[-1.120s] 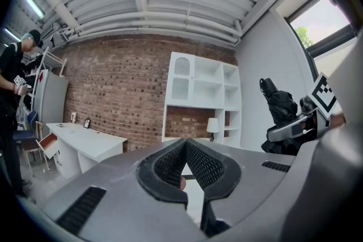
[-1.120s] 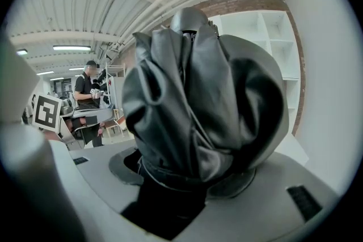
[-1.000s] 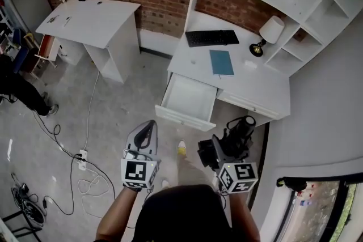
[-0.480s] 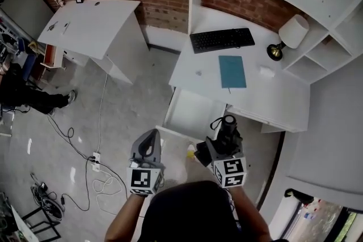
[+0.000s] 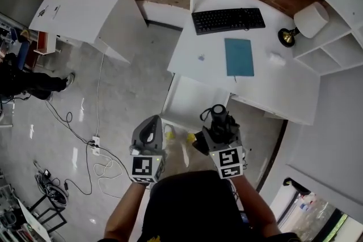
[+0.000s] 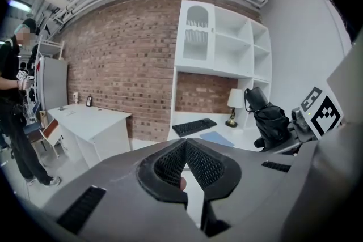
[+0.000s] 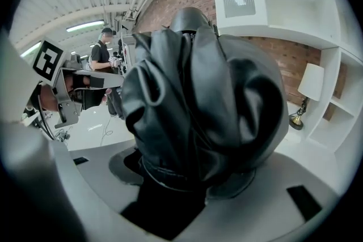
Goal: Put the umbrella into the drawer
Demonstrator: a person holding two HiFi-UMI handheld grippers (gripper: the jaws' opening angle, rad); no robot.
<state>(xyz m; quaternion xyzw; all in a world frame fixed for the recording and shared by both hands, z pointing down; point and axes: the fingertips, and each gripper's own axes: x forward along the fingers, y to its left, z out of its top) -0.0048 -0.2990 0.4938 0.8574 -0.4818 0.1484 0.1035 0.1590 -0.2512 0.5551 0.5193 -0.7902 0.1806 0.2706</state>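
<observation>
Head view: the right gripper [image 5: 217, 132] is holding the folded black umbrella [image 5: 218, 120] near the front of the open white drawer [image 5: 190, 100], with the left gripper [image 5: 150, 124] hovering alongside. Left gripper view: its jaws are sitting closed together, nothing between them. Right gripper view: the jaws are clamping the umbrella's bundled fabric.

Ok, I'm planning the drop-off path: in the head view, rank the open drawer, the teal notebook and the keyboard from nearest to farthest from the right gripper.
1. The open drawer, just ahead and left of the right gripper, which holds the umbrella.
2. The teal notebook, on the desk beyond the drawer.
3. The keyboard, farther back on the desk.
</observation>
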